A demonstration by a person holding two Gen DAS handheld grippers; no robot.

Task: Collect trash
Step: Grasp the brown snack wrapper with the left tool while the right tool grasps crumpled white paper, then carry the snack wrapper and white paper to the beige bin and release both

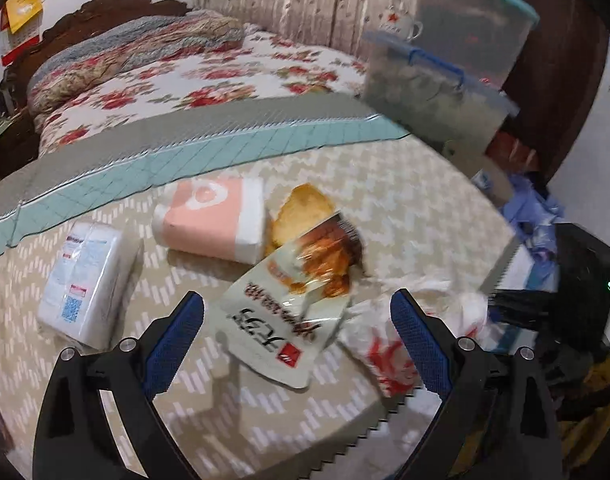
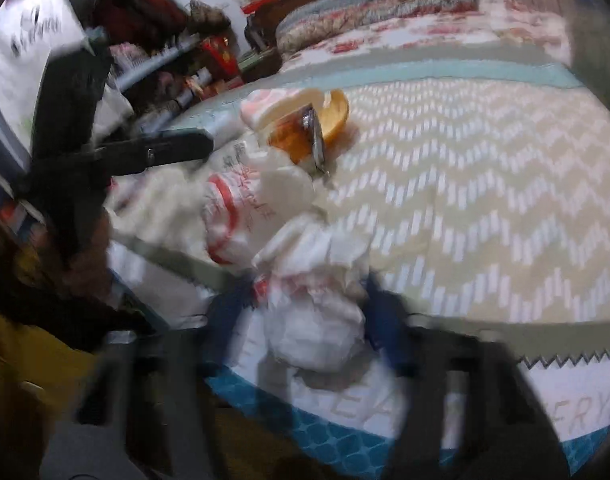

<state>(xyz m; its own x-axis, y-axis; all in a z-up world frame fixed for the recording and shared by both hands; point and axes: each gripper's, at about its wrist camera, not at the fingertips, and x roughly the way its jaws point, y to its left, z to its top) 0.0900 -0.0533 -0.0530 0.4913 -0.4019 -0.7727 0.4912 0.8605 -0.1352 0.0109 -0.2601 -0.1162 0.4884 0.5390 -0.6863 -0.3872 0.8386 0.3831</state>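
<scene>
Left wrist | snack wrapper: torn open, cream, crumpled | table

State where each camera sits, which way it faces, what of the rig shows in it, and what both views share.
Left wrist: on the left gripper, looking across the table toward the bed; its open blue-padded fingers flank the snack wrapper.
Right wrist: on the right gripper, blurred, fingers around the white plastic bag.
Shared: that bag, wrapper, bed.
</scene>
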